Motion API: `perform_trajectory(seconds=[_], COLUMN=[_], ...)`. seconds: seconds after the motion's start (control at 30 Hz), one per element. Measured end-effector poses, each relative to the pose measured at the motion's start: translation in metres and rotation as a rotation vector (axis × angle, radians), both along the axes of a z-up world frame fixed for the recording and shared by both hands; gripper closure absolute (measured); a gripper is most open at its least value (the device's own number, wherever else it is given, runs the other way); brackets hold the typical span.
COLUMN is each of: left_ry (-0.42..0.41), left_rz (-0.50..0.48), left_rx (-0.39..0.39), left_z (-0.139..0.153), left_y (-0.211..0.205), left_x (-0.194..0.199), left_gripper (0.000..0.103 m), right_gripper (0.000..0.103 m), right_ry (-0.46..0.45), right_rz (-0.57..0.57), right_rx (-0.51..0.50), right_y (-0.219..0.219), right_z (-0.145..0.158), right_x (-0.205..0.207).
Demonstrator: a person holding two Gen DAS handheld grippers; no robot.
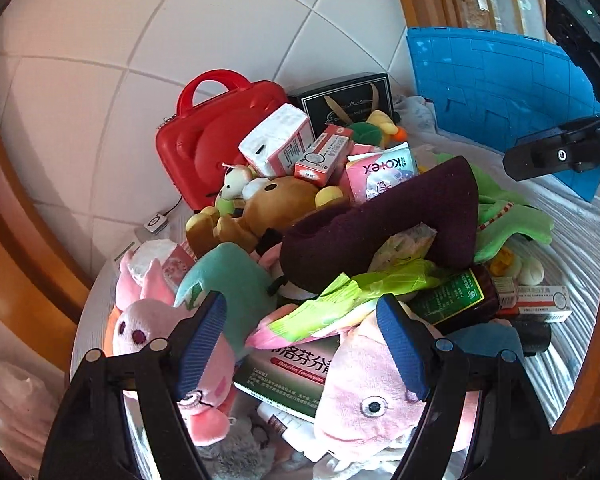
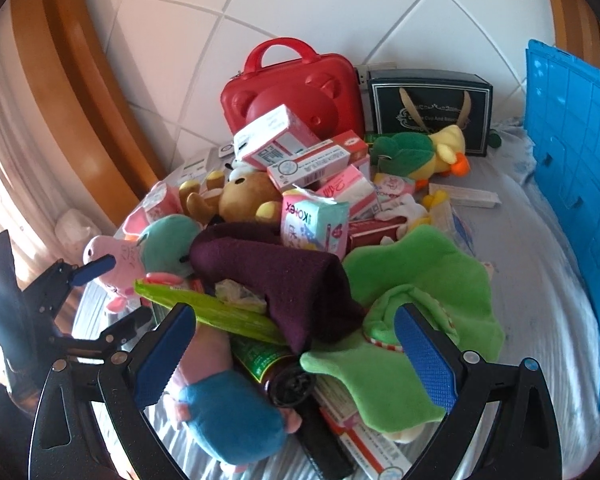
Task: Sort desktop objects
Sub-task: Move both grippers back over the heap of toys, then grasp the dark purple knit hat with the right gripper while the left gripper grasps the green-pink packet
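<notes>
Presently, a cloth-covered table [image 2: 540, 280] against a white tiled wall [image 2: 340, 8] carries the heaped objects. Left tool [image 1: 304, 344] stands open, empty, above pink plush toys [image 1: 364, 396]. Right tool [image 2: 296, 356] stands open, empty, over a brown bottle [image 2: 276, 372] and green plush [image 2: 420, 280].

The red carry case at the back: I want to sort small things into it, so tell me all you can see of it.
The red carry case looks like glossy hard moulded plastic, with an arched handle on top and a raised bear face with two ears on its front. It stands upright and looks closed, at the back of the pile against the white tiled wall. A pink-and-white box leans against its front; a black gift box stands beside it.
</notes>
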State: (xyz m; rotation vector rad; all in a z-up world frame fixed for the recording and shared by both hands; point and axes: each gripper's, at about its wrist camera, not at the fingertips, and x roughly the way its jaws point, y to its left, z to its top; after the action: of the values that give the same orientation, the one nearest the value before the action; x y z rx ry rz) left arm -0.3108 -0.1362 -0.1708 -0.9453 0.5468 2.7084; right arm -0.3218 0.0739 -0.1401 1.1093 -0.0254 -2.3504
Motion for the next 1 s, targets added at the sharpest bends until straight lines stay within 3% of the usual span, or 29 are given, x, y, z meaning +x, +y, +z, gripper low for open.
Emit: perform_trajectory(seconds=[0.13,0.33,0.43,0.5,0.57,0.67,0.7,0.87,1.0], left_ry=[0.001,-0.047,-0.091,-0.111,-0.15,-0.171,-0.173,-0.128,-0.107], left_rz=[-0.095,-0.235,-0.255,-0.244,-0.22,-0.186,-0.183,-0.199,-0.175], left_rx=[-0.053,-0.131,-0.113,-0.065,-0.001,0.028,0.036,0.003,0.06], left_z=[0.002,-0.02,-0.032,-0.034,-0.037,-0.038,-0.037,-0.029,-0.018], left_y=[0.004,0.021,0.025,0.022,0.017,0.013,0.013,0.02,0.018], left_x=[-0.009,-0.019,-0.024,-0.026,-0.03,-0.031,-0.029,-0.013,-0.007], left_gripper=[0.026,0.026,0.026,0.028,0.039,0.048,0.053,0.07,0.082], right_gripper=[0.002,0.002,0.004,0.013,0.023,0.061,0.067,0.076,0.079], right_ry=[-0.028,-0.091,-0.123,-0.151,-0.181,-0.208,-0.213,-0.108,-0.035], right_rz=[0.001,0.001,-0.005,-0.009,-0.003,0.017,0.026,0.069,0.091], right_rx=[-0.011,-0.014,-0.019,-0.028,-0.055,-0.085,-0.106,-0.121,-0.092], right_y=[-0.006,-0.021,-0.026,-0.03,-0.035,-0.047,-0.049,-0.057,-0.061], right_z=[-0.01,-0.027,-0.037,-0.046,-0.053,-0.062,-0.063,-0.035,-0.012], right_x=[-0.01,-0.026,-0.037,-0.046,-0.055,-0.066,-0.068,-0.048,-0.034])
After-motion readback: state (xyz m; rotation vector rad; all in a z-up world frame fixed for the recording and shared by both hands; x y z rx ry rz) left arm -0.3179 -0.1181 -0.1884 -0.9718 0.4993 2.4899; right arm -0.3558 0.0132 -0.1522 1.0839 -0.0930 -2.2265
